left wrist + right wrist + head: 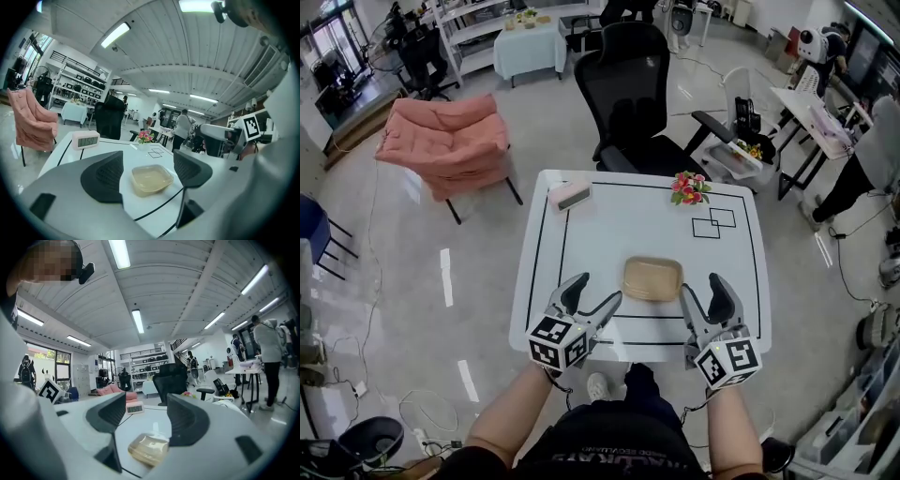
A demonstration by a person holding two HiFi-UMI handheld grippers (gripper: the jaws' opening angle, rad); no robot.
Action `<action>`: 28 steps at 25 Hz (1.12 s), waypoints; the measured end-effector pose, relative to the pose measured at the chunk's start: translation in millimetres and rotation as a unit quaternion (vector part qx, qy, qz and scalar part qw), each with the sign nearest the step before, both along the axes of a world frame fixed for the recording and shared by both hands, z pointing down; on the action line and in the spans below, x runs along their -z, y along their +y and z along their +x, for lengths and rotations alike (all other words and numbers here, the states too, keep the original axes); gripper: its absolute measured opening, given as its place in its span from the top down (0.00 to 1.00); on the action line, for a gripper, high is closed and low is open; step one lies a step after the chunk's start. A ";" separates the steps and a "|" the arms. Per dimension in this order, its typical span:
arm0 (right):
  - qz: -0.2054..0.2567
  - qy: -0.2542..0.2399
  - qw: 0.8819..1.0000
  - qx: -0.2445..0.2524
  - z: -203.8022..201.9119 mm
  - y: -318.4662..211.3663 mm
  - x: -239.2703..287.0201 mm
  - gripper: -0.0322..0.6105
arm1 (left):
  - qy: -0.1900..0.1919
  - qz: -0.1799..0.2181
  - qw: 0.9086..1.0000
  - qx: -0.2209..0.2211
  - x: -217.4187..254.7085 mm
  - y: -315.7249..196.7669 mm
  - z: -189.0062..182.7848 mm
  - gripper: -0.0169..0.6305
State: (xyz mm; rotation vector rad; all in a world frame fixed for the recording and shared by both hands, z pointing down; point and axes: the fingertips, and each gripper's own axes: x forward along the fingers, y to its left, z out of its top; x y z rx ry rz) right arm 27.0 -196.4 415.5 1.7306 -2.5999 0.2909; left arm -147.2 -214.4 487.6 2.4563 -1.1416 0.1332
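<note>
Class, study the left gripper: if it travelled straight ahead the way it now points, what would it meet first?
Probably the shallow tan container, which lies framed between the open fingers of the left gripper on the white table. The gripper's height above the table is unclear.

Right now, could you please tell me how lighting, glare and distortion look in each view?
Head view: evenly lit and sharp, light streaks glaring on the floor, edges bent by the wide lens. Left gripper view: strong fisheye, dark corners, bright ceiling lamp, dish sharp. Right gripper view: same fisheye, dish softer.
</note>
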 end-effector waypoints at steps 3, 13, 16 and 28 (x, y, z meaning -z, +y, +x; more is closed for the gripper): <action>-0.011 -0.008 1.000 0.002 8.1 -10.7 -9.2 0.54 | -0.006 -0.019 1.000 0.010 -13.1 -7.4 2.6 0.46; -0.042 -0.018 0.999 0.015 27.5 -48.2 -42.4 0.54 | -0.017 -0.075 0.997 0.024 -56.1 -39.9 17.8 0.51; -0.053 -0.021 0.998 0.015 32.7 -55.8 -52.3 0.54 | -0.010 -0.098 0.995 0.024 -69.7 -48.7 22.2 0.53; -0.090 -0.028 0.995 0.013 48.2 -75.8 -84.2 0.54 | 0.002 -0.176 0.984 0.024 -121.7 -70.2 37.2 0.58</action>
